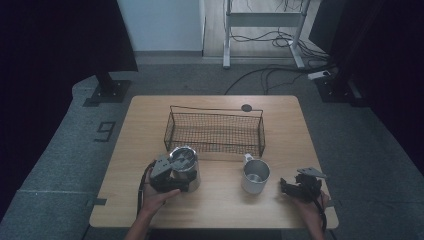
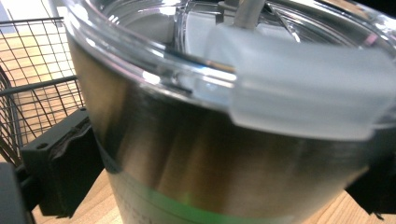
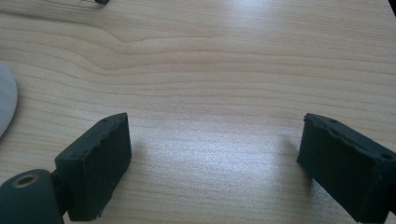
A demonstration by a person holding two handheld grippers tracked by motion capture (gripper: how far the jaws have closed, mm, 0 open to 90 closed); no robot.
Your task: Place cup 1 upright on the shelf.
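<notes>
Table (image 1: 220, 205): light wood, carrying everything listed below.
Wire basket (image 1: 215, 131): black mesh, at the middle of the table toward its far edge. It stands just behind the tumbler, and in your left gripper view its bars (image 2: 32, 88) show past the tumbler's left flank.
Steel mug (image 1: 255, 175): open-topped, handle turned toward the basket, standing upright between your two grippers and apart from both.
Black disc (image 1: 246, 107): small, flat on the far edge of the table behind the basket.
Obstructions: the basket's near wall lies close beyond the tumbler; the mug sits to the tumbler's right with a gap of bare wood between.
Steel tumbler (image 1: 184, 167): upright near the front left of the table, clear lid (image 2: 261, 60) on top.
Left gripper (image 1: 167, 176): you hold it at the tumbler's near side with the jaws set wide, one on each flank of the steel wall (image 2: 224, 163). Whether the pads press on the metal, I cannot tell.
Right gripper (image 1: 299, 186): you rest it near the front right corner, jaws apart, nothing between them but bare tabletop (image 3: 210, 140).
</notes>
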